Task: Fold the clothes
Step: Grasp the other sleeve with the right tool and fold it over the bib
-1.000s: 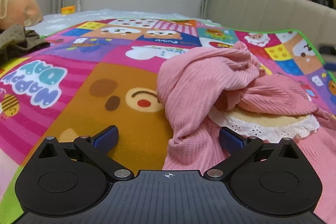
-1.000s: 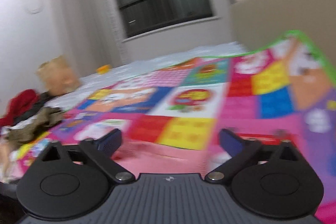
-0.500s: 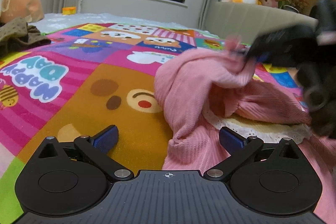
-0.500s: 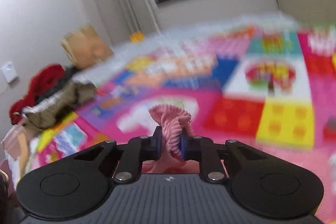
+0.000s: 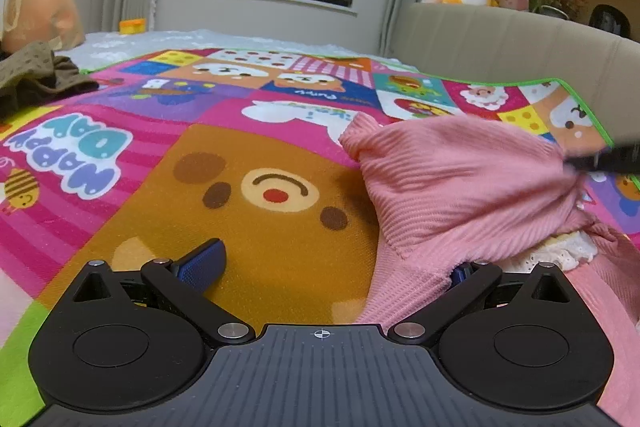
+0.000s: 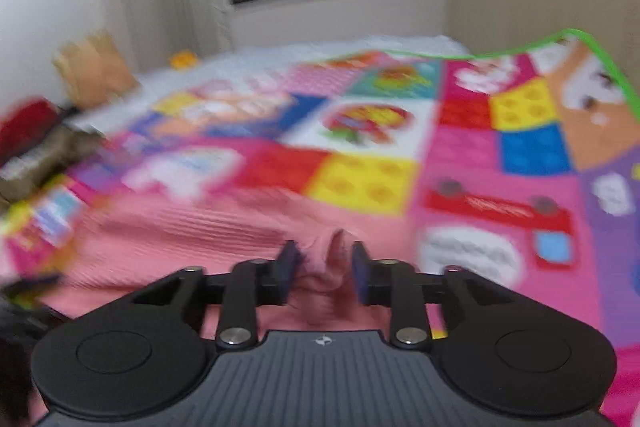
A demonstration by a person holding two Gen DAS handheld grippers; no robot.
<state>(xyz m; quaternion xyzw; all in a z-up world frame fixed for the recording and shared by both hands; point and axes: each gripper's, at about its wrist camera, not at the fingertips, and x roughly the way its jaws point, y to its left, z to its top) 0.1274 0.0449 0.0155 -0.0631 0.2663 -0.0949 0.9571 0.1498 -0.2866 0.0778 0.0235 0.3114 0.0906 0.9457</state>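
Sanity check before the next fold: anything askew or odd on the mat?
The pink ribbed garment lies bunched and twisted on the mat, its white lace trim peeking out beneath. A fold sits between the opening right gripper jaws. Nothing damaged.

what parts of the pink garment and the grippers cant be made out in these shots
- Left wrist view: the pink garment drapes over one of the left gripper fingers; its right side is cut by the frame edge.
- Right wrist view: motion blur; the right gripper is opening, fabric between its fingers, contact unclear.
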